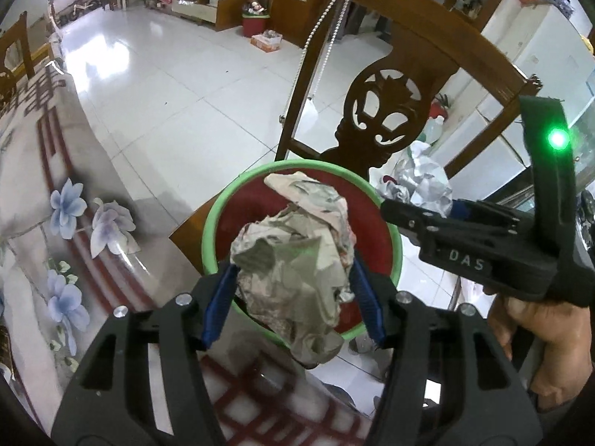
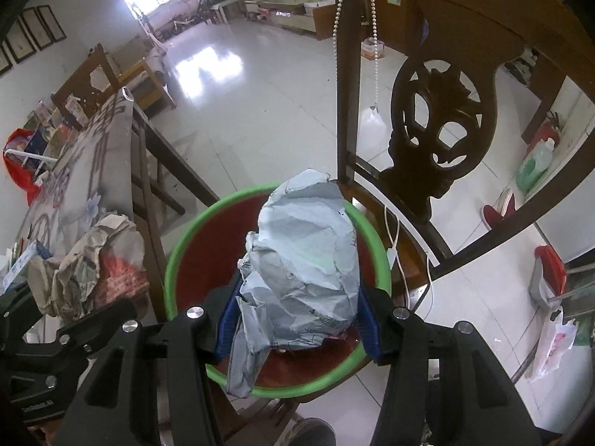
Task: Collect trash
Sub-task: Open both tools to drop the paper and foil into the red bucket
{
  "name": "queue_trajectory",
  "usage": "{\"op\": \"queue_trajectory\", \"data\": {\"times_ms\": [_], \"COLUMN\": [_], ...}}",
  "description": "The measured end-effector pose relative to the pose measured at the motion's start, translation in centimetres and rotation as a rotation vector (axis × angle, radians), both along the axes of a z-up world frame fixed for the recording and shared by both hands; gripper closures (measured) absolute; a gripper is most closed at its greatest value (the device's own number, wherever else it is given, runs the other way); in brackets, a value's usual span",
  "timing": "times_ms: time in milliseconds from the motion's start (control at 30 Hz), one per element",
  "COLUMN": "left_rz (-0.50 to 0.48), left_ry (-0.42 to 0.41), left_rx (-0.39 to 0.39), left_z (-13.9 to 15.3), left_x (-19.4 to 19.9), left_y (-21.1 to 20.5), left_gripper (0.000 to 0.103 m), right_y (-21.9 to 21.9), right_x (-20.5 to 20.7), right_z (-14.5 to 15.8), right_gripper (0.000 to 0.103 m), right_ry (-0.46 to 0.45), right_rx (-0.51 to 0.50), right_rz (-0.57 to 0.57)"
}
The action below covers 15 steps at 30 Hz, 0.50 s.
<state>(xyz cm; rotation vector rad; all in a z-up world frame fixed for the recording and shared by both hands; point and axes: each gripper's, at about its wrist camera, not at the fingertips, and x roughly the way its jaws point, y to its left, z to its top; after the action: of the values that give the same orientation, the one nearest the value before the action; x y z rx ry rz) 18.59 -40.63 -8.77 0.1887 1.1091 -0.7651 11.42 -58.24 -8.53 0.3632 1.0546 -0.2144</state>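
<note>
Two wads hang over one bin (image 1: pixel 214 223) on a chair (image 1: pixel 405 48). Surface (image 1: pixel 33 171) lies left. Left gripper (image 1: pixel 293 297) jaws clamp a tan wad (image 1: pixel 293 260); right gripper (image 2: pixel 297 319) jaws clamp a grey wad (image 2: pixel 308 260). Chair back rises just behind.

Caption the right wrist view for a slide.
Right gripper holds crumpled blue-grey paper above the green-rimmed red bin.

Bin (image 2: pixel 178 245) floor mostly hidden behind pale paper wad (image 2: pixel 305 260) in right claw (image 2: pixel 297 319).
</note>
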Motion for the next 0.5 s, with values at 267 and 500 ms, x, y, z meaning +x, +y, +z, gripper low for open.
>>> {"op": "queue_trajectory", "data": {"times_ms": [267,500], "left_rz": [-0.023,0.001], "left_ry": [0.002,-0.030], "left_rx": [0.031,0.018], "left_z": [-1.0,-0.5], "left_x": [-0.7,-0.9], "left_y": [-0.8,-0.5], "left_gripper": [0.030,0.006], "right_y": [-0.7,-0.4], "right_x": [0.5,0.7], "right_z": [0.4,0.9], "right_gripper": [0.039,0.008], "right_ry": [-0.012,-0.017], "right_rx": [0.008,-0.017], "right_rz": [-0.005,-0.006]}}
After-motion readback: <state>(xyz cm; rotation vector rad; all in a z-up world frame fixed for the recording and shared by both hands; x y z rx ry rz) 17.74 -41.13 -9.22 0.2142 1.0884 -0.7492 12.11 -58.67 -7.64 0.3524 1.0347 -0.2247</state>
